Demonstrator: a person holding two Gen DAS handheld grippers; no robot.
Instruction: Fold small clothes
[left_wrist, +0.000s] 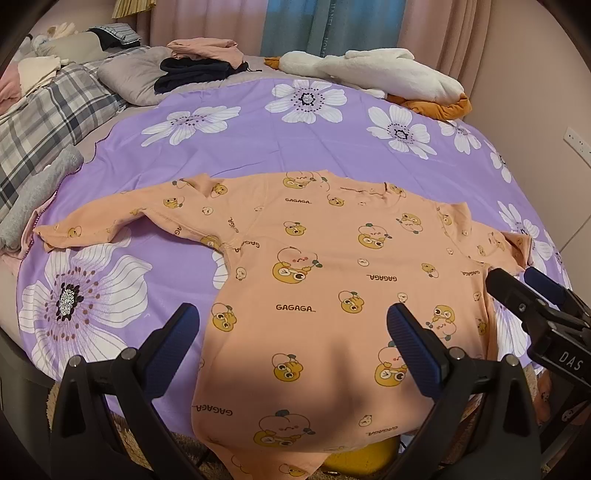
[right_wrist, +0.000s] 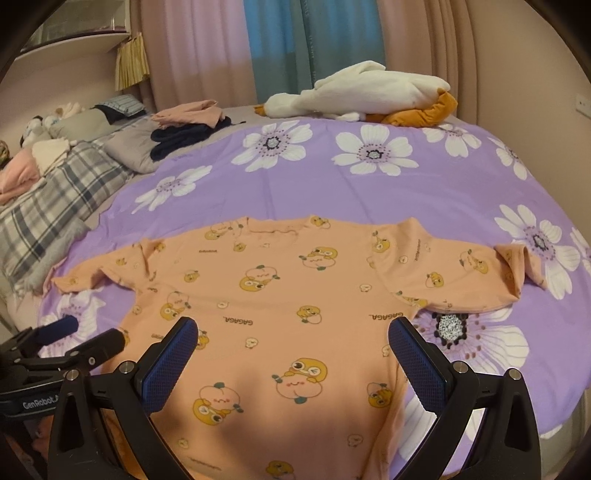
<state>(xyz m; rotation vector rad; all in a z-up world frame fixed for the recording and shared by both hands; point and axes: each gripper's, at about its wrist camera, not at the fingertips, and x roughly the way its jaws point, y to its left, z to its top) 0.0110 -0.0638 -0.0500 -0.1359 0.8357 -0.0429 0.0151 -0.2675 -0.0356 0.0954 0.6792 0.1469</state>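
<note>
While the bed (left_wrist: 258, 140) carries several bundles of cloth along its far edge, nothing on it yet shows a fold made to the garment in hand. Its purple flowered sheet (right_wrist: 369, 192) is spread flat and takes up most of both views. On that sheet, at the near edge of the bed, lies the orange shirt (left_wrist: 332, 266), printed with cartoon figures and spread open, collar toward the far edge and hem hanging over the near edge. Both sleeves are stretched outward toward the bed's left and right sides, the left one a little crumpled at the armpit, and the body lies in a single layer. So the laying-out looks finished, while the folding itself, sleeves in and body doubled, seems wholly ahead.

By the far edge, near the curtains, rest a white and orange plush garment (right_wrist: 369, 96) and a small stack of pink and dark clothes (left_wrist: 199, 62); whether those are earlier finished pieces cannot be told.

Smallest are the tools. The left gripper (left_wrist: 293, 325) hovers with jaws wide over the lower left of the shirt, holding nothing. The right gripper (right_wrist: 293, 341) is likewise spread wide and empty above the lower right part.
</note>
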